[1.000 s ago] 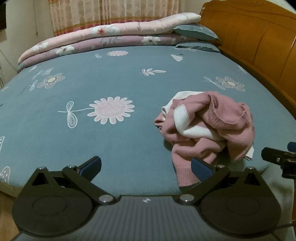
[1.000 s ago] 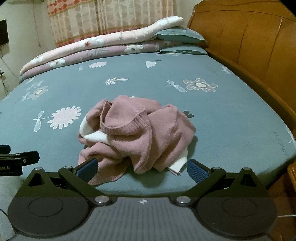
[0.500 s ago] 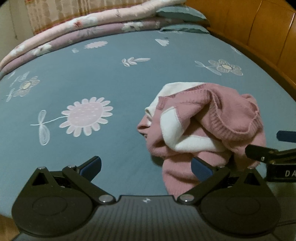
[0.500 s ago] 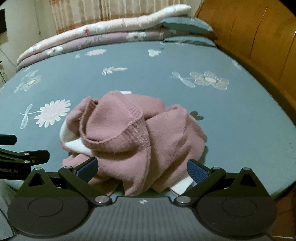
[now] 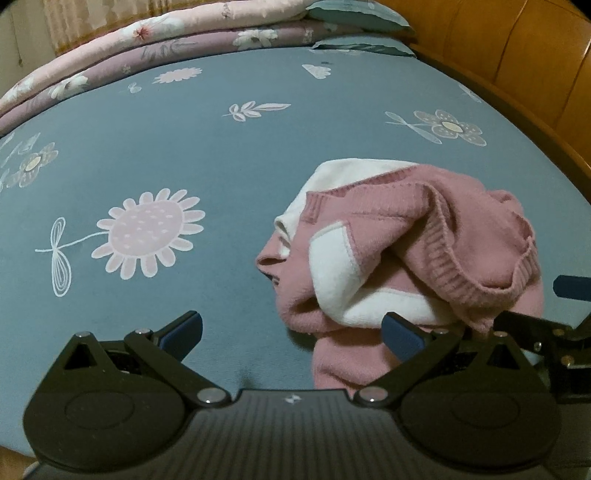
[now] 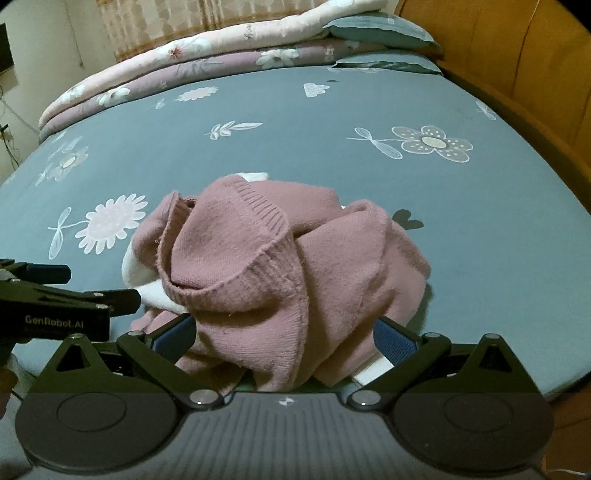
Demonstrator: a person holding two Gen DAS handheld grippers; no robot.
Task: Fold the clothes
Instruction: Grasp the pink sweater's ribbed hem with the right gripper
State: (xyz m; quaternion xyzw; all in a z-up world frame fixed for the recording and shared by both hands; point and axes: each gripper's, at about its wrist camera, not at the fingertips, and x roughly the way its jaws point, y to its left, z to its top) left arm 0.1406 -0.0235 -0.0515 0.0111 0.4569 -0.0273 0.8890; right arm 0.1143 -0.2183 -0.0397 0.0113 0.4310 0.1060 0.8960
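Sweater, crumpled pink-and-white knit (image 6: pixel 280 280), on near right of blue floral bedsheet (image 5: pixel 229 158).
Left gripper (image 5: pixel 291 334), right gripper (image 6: pixel 284 336): jaws spread, empty.

sweater (image 6: pixel 280 280): near hem hidden behind right hand-held gripper (image 6: pixel 284 338) | curtain (image 6: pixel 207 22): cut off at top edge

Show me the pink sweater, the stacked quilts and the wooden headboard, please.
pink sweater (image 6: pixel 258 280): right wrist view, on its ribbed hem fold.
stacked quilts (image 6: pixel 221 48): right wrist view, on the upper pink quilt.
wooden headboard (image 5: pixel 517 48): left wrist view, on a panel.
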